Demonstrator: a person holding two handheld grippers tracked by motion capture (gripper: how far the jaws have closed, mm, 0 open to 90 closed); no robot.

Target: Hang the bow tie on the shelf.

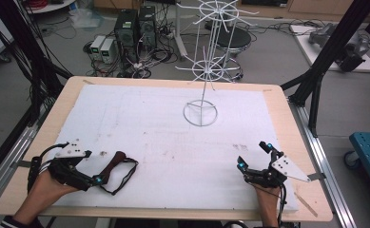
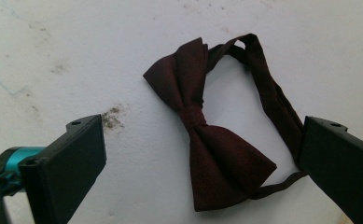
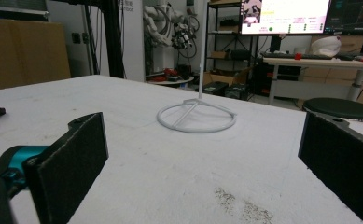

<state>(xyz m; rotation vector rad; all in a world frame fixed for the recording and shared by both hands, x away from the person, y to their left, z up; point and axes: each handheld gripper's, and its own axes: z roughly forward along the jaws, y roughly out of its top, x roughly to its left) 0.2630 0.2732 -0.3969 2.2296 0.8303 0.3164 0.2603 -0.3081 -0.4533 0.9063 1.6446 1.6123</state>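
Jaws of the left gripper stand apart around the bow tie, likely for grasping; right gripper gapes idle.

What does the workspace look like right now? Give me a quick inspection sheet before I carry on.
Surface: white foam sheet on a wooden table, with faint stains and specks.
Job's things: dark red bow tie with its strap looped, lying flat at the near left; white wire stand upright on its ring base at centre back.
Clutter: nothing seen on the sheet.
Grippers: left gripper open, jaws either side of the bow tie; right gripper open, holding nothing, aimed at the stand.
Cables: one trails from each gripper along the wrist; a tangle on the floor behind the table.
Surroundings: computer towers, stool, black frame posts.
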